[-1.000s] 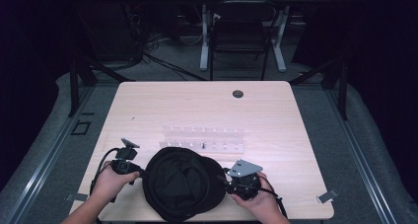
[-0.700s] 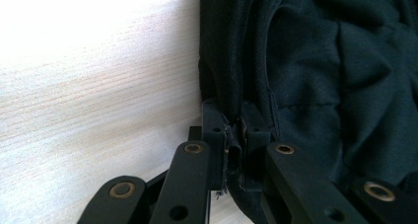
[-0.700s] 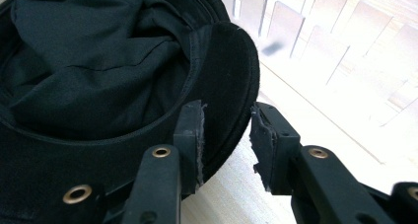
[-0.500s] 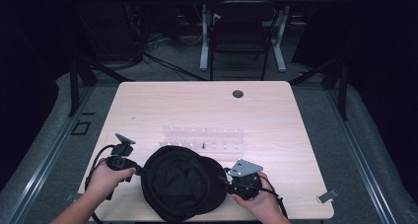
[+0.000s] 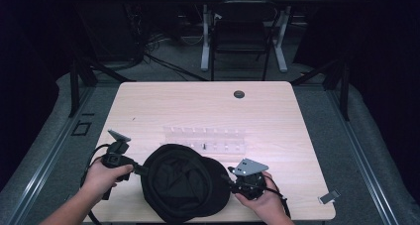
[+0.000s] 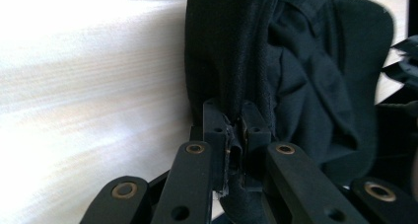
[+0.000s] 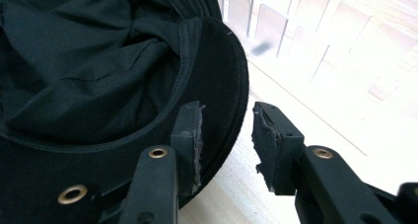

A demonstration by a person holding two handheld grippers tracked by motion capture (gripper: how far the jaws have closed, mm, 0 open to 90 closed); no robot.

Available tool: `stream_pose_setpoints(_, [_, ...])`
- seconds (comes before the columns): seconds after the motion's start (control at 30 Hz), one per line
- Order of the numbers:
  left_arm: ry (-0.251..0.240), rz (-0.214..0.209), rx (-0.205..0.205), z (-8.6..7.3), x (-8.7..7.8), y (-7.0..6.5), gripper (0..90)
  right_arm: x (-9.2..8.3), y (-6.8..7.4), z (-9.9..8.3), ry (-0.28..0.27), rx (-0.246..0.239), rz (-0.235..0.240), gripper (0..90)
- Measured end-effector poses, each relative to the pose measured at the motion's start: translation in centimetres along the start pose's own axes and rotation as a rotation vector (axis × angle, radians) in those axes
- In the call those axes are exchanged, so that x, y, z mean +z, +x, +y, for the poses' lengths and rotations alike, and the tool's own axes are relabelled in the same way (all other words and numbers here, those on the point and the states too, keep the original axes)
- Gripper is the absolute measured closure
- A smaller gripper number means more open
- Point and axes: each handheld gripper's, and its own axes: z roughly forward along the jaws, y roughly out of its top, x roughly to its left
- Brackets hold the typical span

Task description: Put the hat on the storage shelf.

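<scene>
Black cap (image 5: 183, 183), upside down at the near edge of the table (image 5: 208, 106), soft crumpled lining facing up, stiff stitched brim toward the right. Left tongs (image 6: 235, 135) clamped on the cap's fabric rim at its left side. Right tongs (image 7: 226, 135) apart, one jaw over the brim's edge, the other clear beside it. Just beyond the cap, a clear plastic rack (image 5: 205, 138).

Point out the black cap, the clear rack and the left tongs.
black cap (image 5: 181, 183), high view, on its crown lining.
clear rack (image 5: 223, 138), high view, on its middle.
left tongs (image 6: 235, 130), left gripper view, where they pinch the cap's edge.
</scene>
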Motion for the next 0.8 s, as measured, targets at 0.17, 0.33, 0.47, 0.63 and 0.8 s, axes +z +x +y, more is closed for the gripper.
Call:
stream_pose_setpoints(0.17, [0.003, -0.020, -0.040, 0.0, -0.6, -0.2, 85.2, -0.5, -0.3, 0.1, -0.006, 0.003, -0.009, 63.9])
stream_pose_setpoints(0.33, [-0.008, -0.054, -0.089, -0.1, -0.9, -0.6, 85.1, -1.2, -0.7, 0.2, -0.006, 0.008, -0.018, 64.0])
stream_pose_setpoints(0.47, [-0.006, -0.072, -0.095, 0.0, -1.1, -0.8, 85.2, -1.8, -1.1, 0.3, 0.002, 0.010, -0.020, 64.1])
stream_pose_setpoints(0.63, [-0.004, -0.094, -0.102, 0.1, -1.5, -1.1, 85.2, -2.6, -1.5, 0.0, 0.007, 0.011, -0.040, 64.2])
stream_pose_setpoints(0.8, [-0.009, -0.121, -0.107, 0.2, -2.1, -1.5, 85.3, -3.1, -2.1, -0.6, 0.012, 0.026, -0.054, 64.1])
